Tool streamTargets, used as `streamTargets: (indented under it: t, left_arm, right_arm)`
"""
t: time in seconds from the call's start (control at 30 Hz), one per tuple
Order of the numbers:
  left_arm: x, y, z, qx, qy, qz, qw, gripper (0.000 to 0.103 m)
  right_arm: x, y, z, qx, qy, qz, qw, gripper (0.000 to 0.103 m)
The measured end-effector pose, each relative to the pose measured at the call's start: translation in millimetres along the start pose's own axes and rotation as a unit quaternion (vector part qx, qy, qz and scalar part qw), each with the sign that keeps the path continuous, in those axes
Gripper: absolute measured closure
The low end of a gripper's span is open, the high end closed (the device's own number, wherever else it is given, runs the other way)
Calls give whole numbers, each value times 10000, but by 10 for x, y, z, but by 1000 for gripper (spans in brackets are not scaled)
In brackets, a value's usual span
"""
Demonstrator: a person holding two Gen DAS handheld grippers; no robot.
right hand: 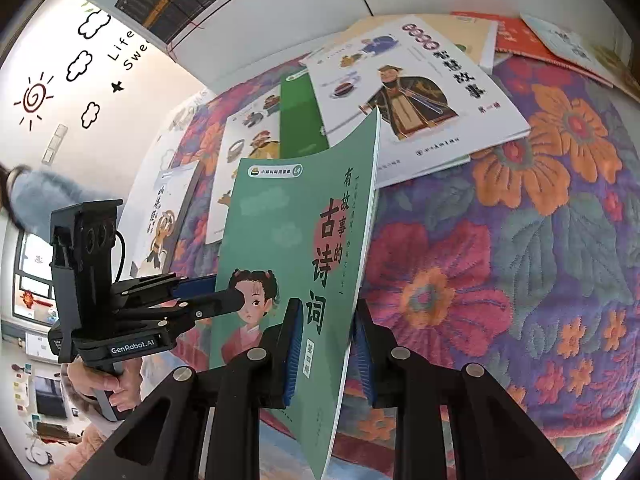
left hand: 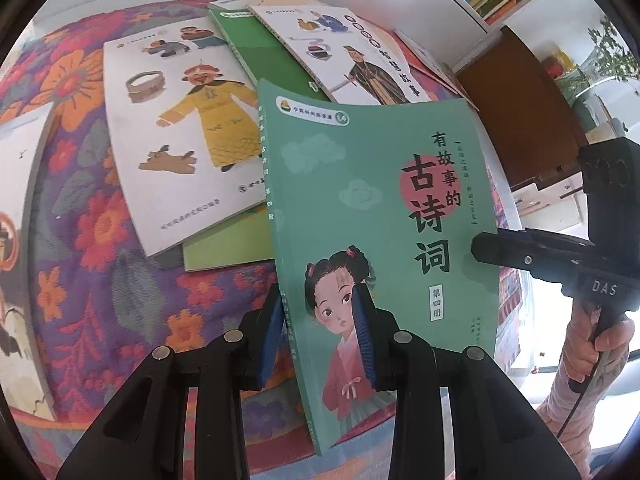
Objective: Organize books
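Note:
A teal poetry book (left hand: 372,216) with a girl on its cover is held up above the flowered cloth, curling at the top. My left gripper (left hand: 320,336) is shut on its spine edge, blue pads on both faces. My right gripper (right hand: 326,344) is shut on the book's (right hand: 288,248) opposite open edge. Each gripper shows in the other's view: the right one (left hand: 480,246) at the book's right edge, the left one (right hand: 228,300) at the spine side. Other books lie flat behind: a white one with a yellow-robed figure (left hand: 180,128), a green one (left hand: 272,64), a white one with a dark-robed figure (right hand: 416,88).
The flowered cloth (right hand: 520,260) covers the surface. A white book (left hand: 16,240) lies at the left. Red and cream books (right hand: 516,36) lie at the back. A white bookshelf (right hand: 224,4) with books stands behind. A brown wooden box (left hand: 520,112) stands at the right.

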State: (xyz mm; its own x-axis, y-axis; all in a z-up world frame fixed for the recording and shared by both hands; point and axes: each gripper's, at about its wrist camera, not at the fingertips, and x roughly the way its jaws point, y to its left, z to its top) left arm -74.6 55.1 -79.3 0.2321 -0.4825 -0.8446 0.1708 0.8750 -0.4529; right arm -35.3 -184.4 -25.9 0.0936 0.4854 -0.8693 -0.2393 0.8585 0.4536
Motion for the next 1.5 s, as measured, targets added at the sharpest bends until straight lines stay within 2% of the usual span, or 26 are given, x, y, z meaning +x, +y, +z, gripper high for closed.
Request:
streamTargets:
  t: [0.4, 0.87, 1.2, 1.5]
  left_arm:
    - [-329, 68, 30, 20, -265, 61, 9996, 73]
    - [-802, 522, 70, -295, -735, 68, 9968, 72]
    - [-1174, 1011, 67, -494, -1023, 185, 9934, 71]
    - [-1595, 1569, 55, -770, -1353, 427, 9869, 70]
  right_arm:
    - [-74, 273, 112, 124, 14, 217, 9997, 78]
    - [19, 878, 325, -207, 99, 341, 9992, 78]
    - [329, 1411, 561, -525, 283, 329, 9977, 78]
    - [806, 1971, 813, -885, 556, 437, 9936, 78]
